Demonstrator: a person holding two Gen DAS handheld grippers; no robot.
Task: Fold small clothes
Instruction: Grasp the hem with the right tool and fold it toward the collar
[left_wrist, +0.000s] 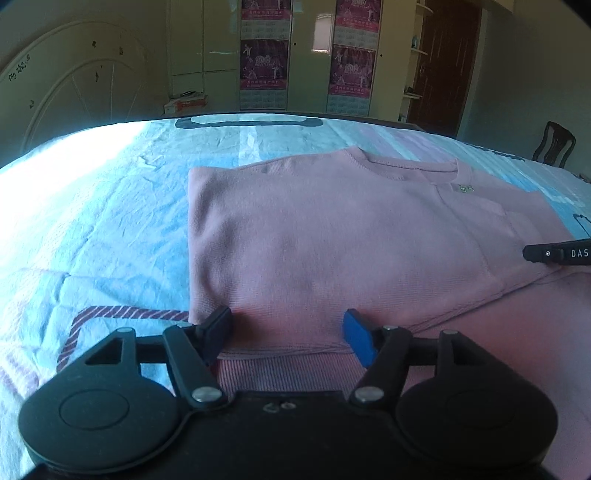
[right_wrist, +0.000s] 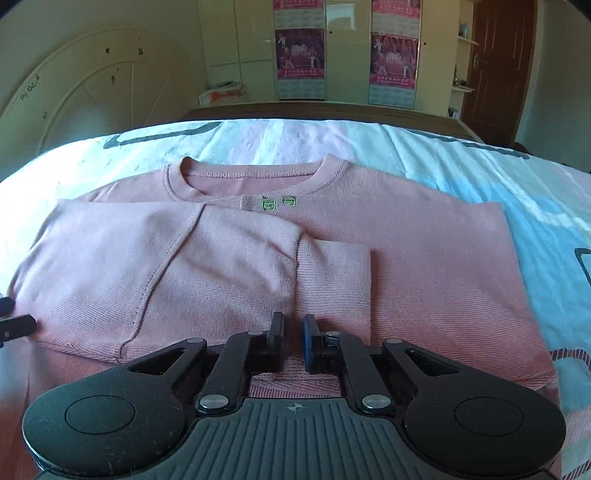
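Note:
A pink sweatshirt (left_wrist: 332, 229) lies flat on the bed, collar (right_wrist: 255, 173) at the far side. Its left side and sleeve (right_wrist: 221, 258) are folded over the chest, with the ribbed cuff (right_wrist: 332, 277) pointing right. My left gripper (left_wrist: 286, 319) stands open just above the near hem at the folded left edge, with nothing pressed between its pads. My right gripper (right_wrist: 293, 325) hangs over the near hem right in front of the cuff, jaws almost together, and no cloth is seen lifted by them. One of its fingers (left_wrist: 554, 253) shows at the right edge of the left wrist view.
The bed sheet (left_wrist: 92, 221) is light blue and white with pink patches, brightly lit on the left. Behind the bed are a curved headboard (left_wrist: 74, 85), a wardrobe with posters (left_wrist: 264, 62), a brown door (left_wrist: 443, 62) and a dark chair (left_wrist: 554, 144).

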